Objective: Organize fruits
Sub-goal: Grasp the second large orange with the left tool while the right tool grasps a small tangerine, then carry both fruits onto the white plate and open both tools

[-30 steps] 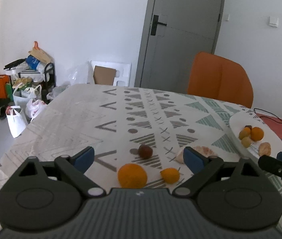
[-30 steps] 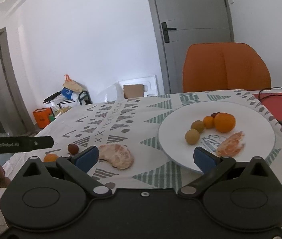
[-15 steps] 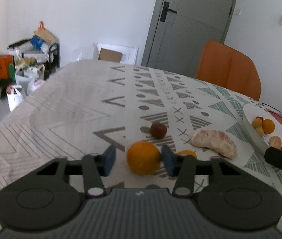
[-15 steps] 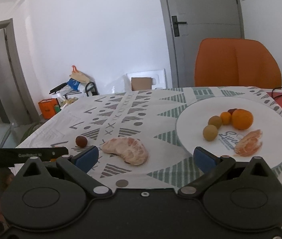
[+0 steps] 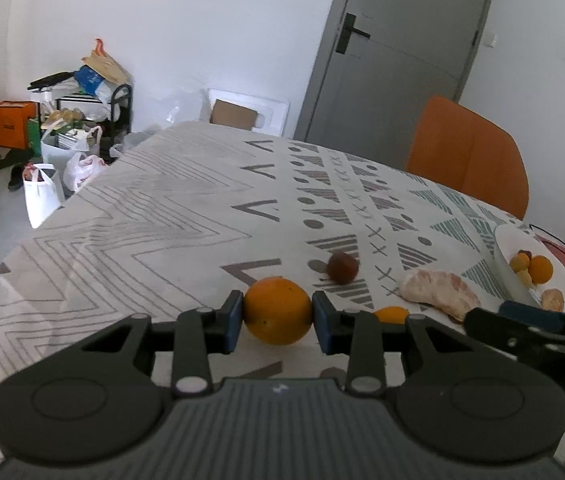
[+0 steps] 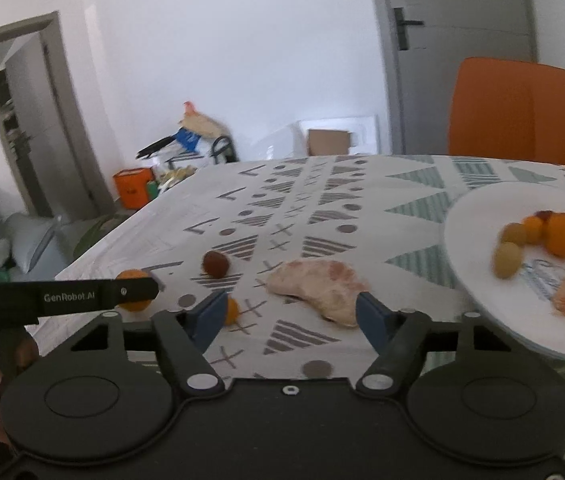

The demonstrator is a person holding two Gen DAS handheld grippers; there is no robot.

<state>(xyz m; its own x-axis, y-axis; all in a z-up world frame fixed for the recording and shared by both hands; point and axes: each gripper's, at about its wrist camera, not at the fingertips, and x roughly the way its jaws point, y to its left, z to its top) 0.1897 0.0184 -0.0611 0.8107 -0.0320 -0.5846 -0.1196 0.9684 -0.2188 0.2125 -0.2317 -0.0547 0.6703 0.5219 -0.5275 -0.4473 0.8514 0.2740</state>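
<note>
On the patterned surface (image 5: 186, 216), the left tool (image 5: 277, 317) had both blue pads pressed against a large orange (image 5: 277, 310). Its side arm carried the lettering "GenRobot.AI" in the right wrist view. The right tool (image 6: 290, 312) stood partly open and gripped nothing, with a peeled citrus piece (image 6: 318, 286) lying between and just beyond its fingers. A white plate (image 6: 478, 216) nearby held several small fruits. Printing on the plate was unreadable.
</note>
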